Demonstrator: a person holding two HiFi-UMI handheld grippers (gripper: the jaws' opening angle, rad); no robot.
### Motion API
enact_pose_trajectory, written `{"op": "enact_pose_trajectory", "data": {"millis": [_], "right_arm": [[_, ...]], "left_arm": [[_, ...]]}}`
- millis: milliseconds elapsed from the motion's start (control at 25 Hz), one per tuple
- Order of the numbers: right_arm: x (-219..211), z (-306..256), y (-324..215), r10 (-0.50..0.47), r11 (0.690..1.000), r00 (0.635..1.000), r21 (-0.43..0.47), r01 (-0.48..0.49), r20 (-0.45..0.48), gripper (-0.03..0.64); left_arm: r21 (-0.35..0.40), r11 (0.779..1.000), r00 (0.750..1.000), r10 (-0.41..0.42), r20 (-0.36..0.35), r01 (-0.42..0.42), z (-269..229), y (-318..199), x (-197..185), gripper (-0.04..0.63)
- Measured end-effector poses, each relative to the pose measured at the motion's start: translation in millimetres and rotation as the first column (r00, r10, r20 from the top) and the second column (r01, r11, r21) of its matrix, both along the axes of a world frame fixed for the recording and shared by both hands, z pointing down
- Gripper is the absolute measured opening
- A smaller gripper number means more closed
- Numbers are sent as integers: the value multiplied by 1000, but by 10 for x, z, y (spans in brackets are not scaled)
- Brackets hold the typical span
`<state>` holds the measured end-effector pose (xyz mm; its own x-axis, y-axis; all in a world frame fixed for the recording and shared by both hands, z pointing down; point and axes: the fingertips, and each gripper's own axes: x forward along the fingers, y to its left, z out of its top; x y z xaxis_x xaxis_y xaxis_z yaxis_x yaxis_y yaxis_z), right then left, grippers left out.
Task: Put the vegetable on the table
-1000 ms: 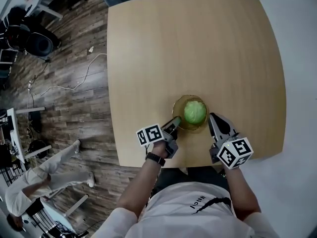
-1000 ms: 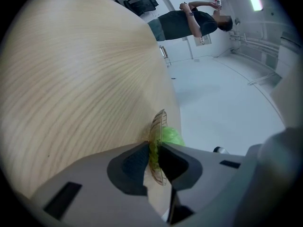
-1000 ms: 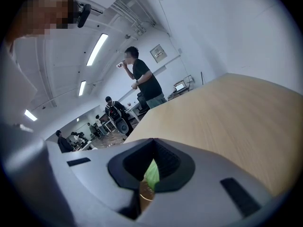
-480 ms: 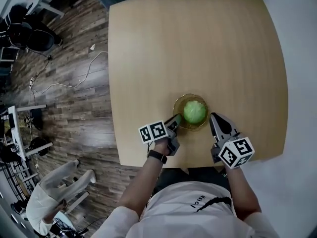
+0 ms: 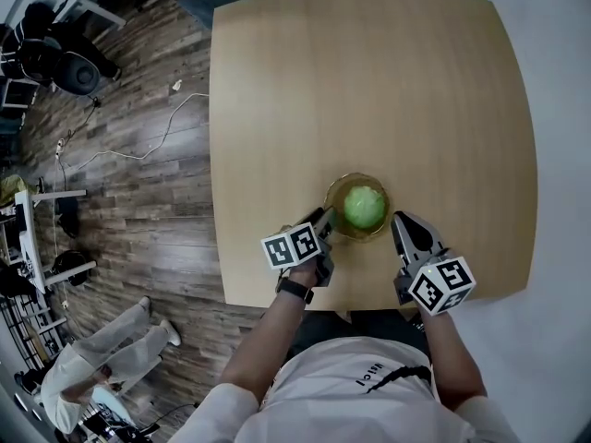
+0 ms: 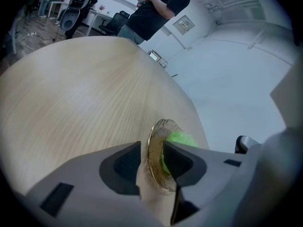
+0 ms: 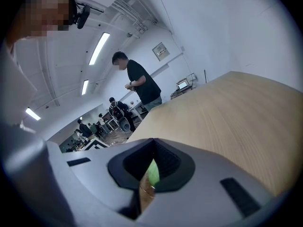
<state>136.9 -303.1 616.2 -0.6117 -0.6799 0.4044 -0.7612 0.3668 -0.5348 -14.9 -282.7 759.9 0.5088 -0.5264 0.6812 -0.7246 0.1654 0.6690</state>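
Note:
A round green vegetable point(image 5: 364, 206) lies in a small glass bowl point(image 5: 334, 192) near the front edge of the light wooden table point(image 5: 369, 81). My left gripper point(image 5: 323, 218) is at the bowl's left side. In the left gripper view its jaws point(image 6: 152, 157) straddle the bowl's rim point(image 6: 155, 141) and are opening, with a thin gap beside the rim and the vegetable point(image 6: 180, 138) just behind. My right gripper point(image 5: 400, 220) rests on the table just right of the bowl, apart from it. Its jaws point(image 7: 149, 169) are together, and a sliver of green point(image 7: 153, 174) shows past them.
A person in a black shirt point(image 6: 156, 8) stands beyond the table's far edge. Left of the table is wooden floor with a white cable point(image 5: 138, 155), dark chairs point(image 5: 55, 63) and a person in light clothes point(image 5: 92, 377). The table's front edge is close to both grippers.
The left gripper has shifted slightly right at the bowl's rim and its marker cube has turned. The bowl, vegetable and right gripper stay put. The person on the floor has moved.

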Motion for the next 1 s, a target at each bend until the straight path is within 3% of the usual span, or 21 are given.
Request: {"op": "enact_pose_trajectory", "data": {"millis": [280,600,800,1000], "right_arm": [[-152,-94,111,-10,1000,1000,13,10,-1,14],[-432,-505,304,-34,999,999,42,35,-14,14],[-621,-653,545,-48,996,998,78,51,-30,14],[-804,-877,823,-55,992,998,109,58,-28,14]], "left_arm": [[97,995,999,29,16,-30,-410,51,-54,140],[223,972,997,76,-19,-70,-1315,162,-6,36],[303,945,990,138,-26,-123,-1682,409,28,15],[388,900,976,216,-3,-198,-2107,672,79,14]]}}
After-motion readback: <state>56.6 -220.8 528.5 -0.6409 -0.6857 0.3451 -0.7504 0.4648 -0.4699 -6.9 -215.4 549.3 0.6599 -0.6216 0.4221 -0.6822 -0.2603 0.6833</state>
